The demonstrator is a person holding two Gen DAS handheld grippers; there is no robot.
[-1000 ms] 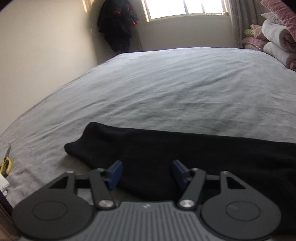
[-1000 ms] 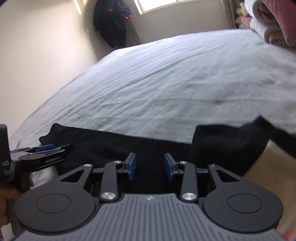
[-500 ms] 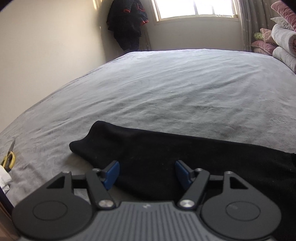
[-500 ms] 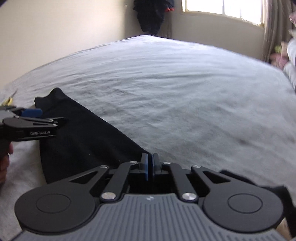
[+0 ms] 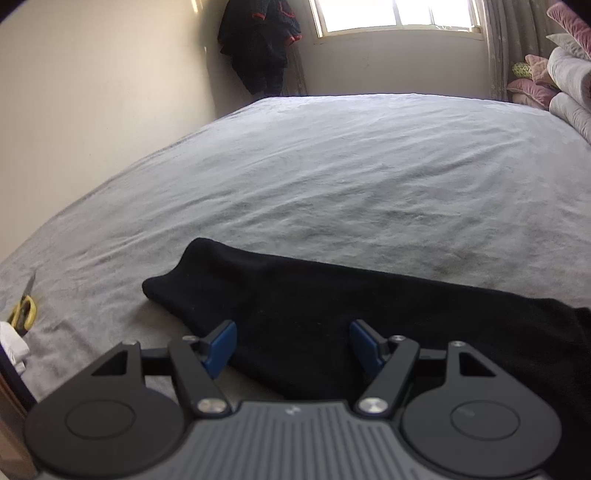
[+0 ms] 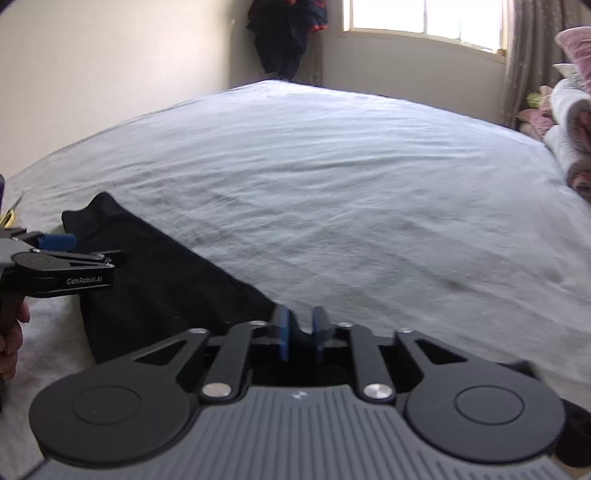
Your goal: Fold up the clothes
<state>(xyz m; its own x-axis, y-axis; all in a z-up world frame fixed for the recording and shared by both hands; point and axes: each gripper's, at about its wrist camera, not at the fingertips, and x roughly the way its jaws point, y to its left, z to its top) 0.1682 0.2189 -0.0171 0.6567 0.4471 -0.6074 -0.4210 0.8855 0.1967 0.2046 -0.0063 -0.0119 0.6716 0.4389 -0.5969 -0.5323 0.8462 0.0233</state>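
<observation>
1. Garment (image 5: 332, 314): black, laid flat in a long band along the near edge of the bed (image 5: 351, 177). Its rounded end points toward the bed's near left corner; the other end runs off the left wrist view at right.
2. Left gripper (image 5: 291, 341): jaws wide apart, blue pads (image 5: 221, 345) over the garment's near edge, nothing between them. The left pad sits at the cloth's border, the right over the black cloth. Contact with the cloth cannot be told.
3. Right gripper (image 6: 300, 332): jaws have just been opening, now set narrowly apart. A fold of black cloth sits bunched between the pads (image 6: 283, 332) and touches both; reads as pinched.
4. In the right wrist view the garment runs from that gripper diagonally toward the bed's left edge; the left gripper shows at the left border, held by a hand (image 6: 11, 332).
5. Scissors (image 5: 23, 308), yellow handles, lie at the bed's left edge, apart from the garment.
6. Far side: window (image 5: 399, 14), dark clothing (image 5: 258, 40) hanging in the corner, pillows (image 5: 565, 77) stacked by the bed's right edge.
</observation>
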